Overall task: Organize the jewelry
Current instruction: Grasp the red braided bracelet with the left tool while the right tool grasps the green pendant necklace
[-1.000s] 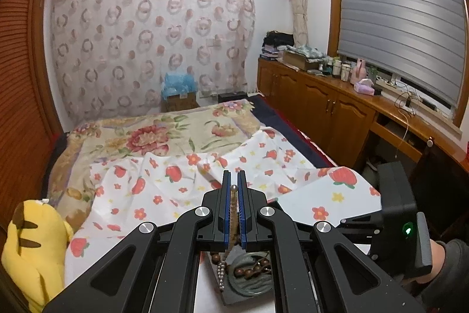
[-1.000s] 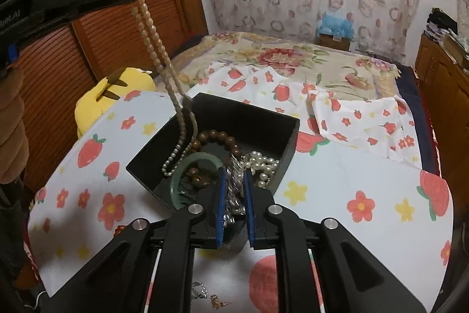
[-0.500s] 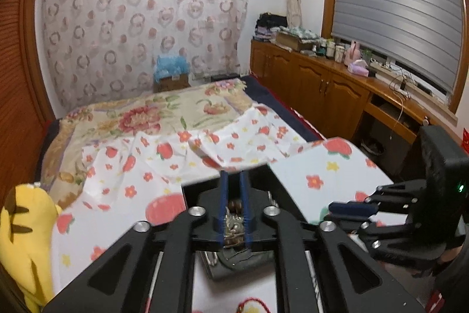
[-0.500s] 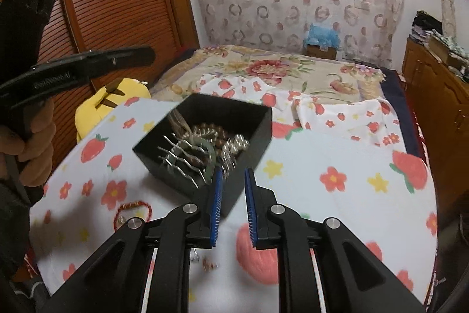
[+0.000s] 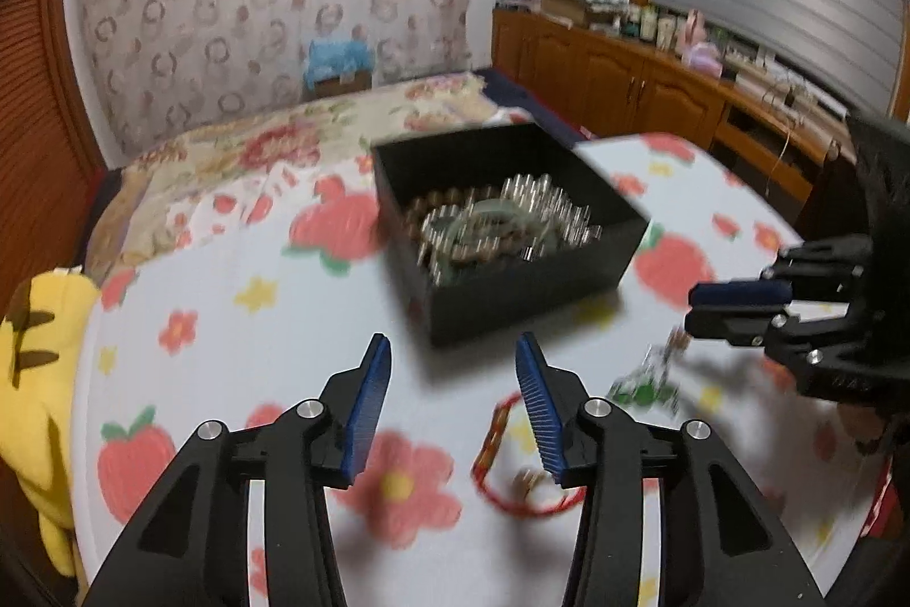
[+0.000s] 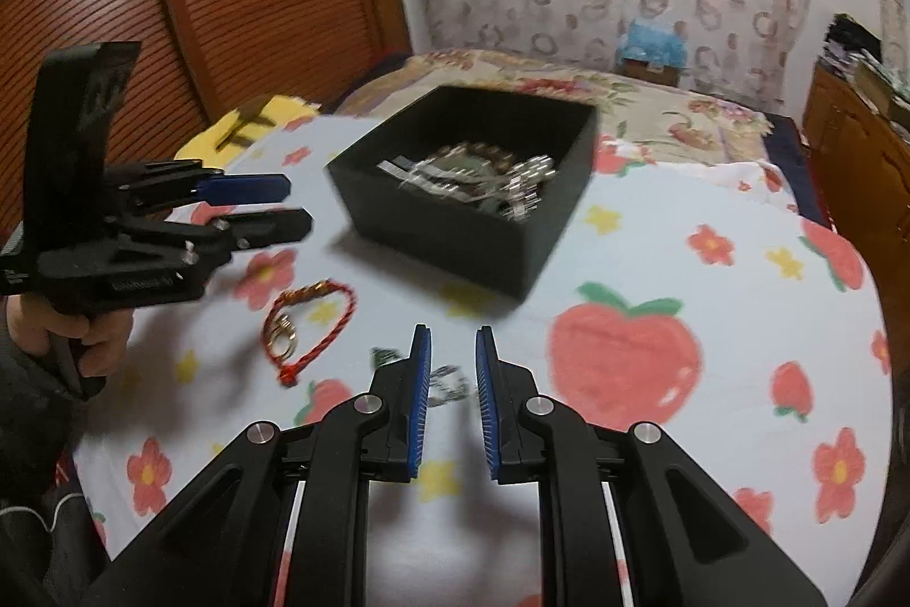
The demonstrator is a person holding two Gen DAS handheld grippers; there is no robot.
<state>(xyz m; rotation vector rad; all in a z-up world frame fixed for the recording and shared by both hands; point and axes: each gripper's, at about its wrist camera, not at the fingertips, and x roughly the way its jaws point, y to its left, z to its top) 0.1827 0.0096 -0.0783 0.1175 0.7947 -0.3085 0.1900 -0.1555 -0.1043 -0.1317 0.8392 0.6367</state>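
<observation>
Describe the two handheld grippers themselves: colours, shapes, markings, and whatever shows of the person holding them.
Both the left gripper and the right gripper are matte black angular linkages with silver pivot screws and blue ribbed finger pads. In the right wrist view, the left one carries a tall black housing and blurred white lettering; a bare hand in a dark sleeve grips its handle.
</observation>
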